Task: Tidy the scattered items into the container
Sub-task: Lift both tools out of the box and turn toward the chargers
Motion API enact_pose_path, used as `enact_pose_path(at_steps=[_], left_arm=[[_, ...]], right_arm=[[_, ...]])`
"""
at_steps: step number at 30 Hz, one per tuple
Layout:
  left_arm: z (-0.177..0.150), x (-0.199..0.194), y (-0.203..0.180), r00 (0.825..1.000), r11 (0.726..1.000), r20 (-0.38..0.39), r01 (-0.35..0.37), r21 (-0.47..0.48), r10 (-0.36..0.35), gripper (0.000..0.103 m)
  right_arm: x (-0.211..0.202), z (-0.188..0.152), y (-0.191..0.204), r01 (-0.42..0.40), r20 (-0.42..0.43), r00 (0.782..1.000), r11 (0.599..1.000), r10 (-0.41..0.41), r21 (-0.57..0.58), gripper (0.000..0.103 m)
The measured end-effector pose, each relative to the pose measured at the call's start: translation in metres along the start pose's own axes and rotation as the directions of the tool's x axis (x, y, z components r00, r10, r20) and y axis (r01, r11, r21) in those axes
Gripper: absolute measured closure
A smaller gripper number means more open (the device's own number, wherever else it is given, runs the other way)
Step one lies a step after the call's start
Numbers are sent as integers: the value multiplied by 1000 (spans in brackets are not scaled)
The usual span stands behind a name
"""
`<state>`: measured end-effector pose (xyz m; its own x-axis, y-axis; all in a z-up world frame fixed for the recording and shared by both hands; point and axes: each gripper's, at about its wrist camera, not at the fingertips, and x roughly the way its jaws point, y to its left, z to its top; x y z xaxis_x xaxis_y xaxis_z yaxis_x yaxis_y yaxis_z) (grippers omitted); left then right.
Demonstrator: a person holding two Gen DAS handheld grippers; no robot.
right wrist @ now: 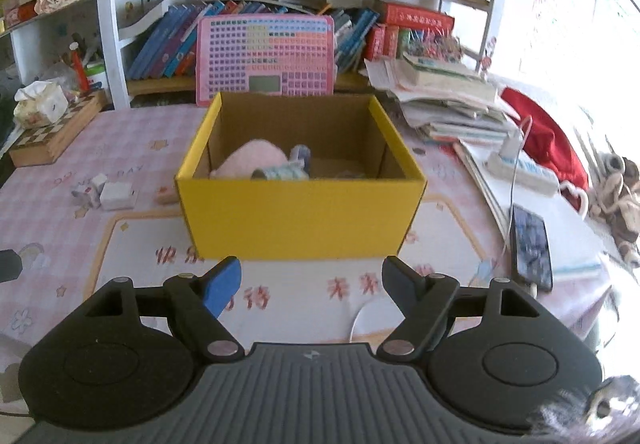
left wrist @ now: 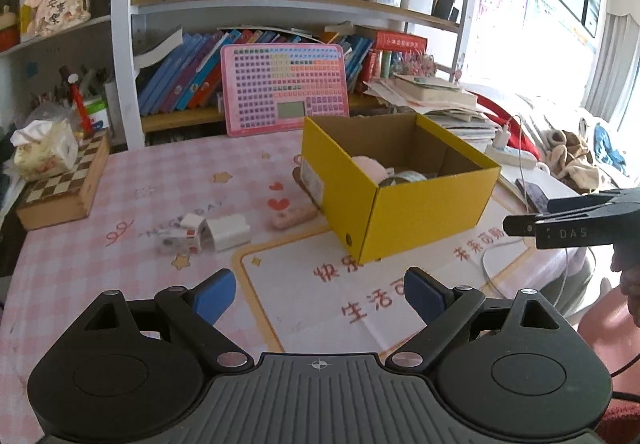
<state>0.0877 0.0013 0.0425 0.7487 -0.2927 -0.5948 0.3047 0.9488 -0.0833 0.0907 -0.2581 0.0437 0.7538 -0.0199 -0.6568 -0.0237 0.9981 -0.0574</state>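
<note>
Both my left gripper [left wrist: 319, 294] and right gripper [right wrist: 311, 281] are hovering with jaws open and empty, while light, rigid white blocks [left wrist: 229, 232], graspable across flat sides, are waiting left of the yellow box [left wrist: 416, 215] on the tabletop [left wrist: 120, 183].

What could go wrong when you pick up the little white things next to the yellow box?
1. The white block and the small clear case touch each other, so the open left gripper might nudge one while grabbing the other.
2. The pink eraser-like piece lies right against the yellow box, so fingers may bump the box and shift it.
3. A white cable and a phone lie near the right gripper; it could snag them.
</note>
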Motion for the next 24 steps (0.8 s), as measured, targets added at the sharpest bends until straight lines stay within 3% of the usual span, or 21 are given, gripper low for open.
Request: enact_pose_path(at_steps=[9,16,24], left_arm=[[-18,-12,6,1000,1000,-19,-21,-20,21,10],[-32,-17,10,997,996,-23,-71,-48,69,10],[-47,-21,13,992,993,-61,-110,-47,107,10]], right_arm=[[-13,-23,15,4,-16,1000,999,-3,36,26],[-15,-43,31,7,-47,999,1000,-7,0,24],[-18,-61,53,-29,-79,996,999,30,16,23]])
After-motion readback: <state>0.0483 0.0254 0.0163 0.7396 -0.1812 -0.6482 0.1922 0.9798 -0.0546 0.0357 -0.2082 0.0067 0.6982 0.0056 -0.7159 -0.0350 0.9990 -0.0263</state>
